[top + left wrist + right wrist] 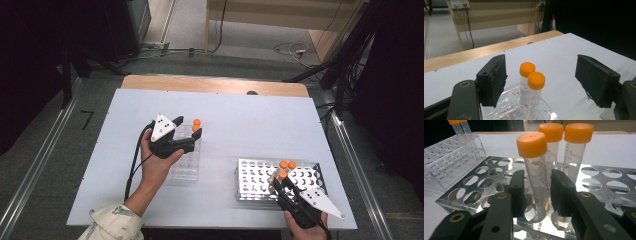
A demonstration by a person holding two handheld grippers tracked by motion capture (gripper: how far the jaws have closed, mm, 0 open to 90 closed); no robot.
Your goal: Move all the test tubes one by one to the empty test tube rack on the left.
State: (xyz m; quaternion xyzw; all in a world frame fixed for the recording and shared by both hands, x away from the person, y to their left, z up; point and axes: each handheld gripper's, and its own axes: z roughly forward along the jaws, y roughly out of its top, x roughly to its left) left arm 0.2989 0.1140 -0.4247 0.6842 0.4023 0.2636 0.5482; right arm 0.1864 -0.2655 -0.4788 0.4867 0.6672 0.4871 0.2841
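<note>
My left gripper (189, 128) (541, 75) stands open and wide over the far end of a clear plastic rack (182, 167) (509, 105). Two orange-capped tubes (196, 125) (531, 82) stand upright in that rack, between and just ahead of its pads. My right gripper (278, 183) (536, 187) reaches into a shiny metal rack (250, 180) (599, 187). Its jaws stand narrowly on either side of an orange-capped tube (282, 174) (535, 167), a sliver of gap at each pad. Two more capped tubes (288, 164) (564, 150) stand just behind it.
Both racks sit on a white tabletop (225, 115); the metal one lies near the front right edge. The clear rack (446, 157) lies to its left. A wooden strip (215, 84) borders the far side. Dark stands and cables lie on the floor beyond.
</note>
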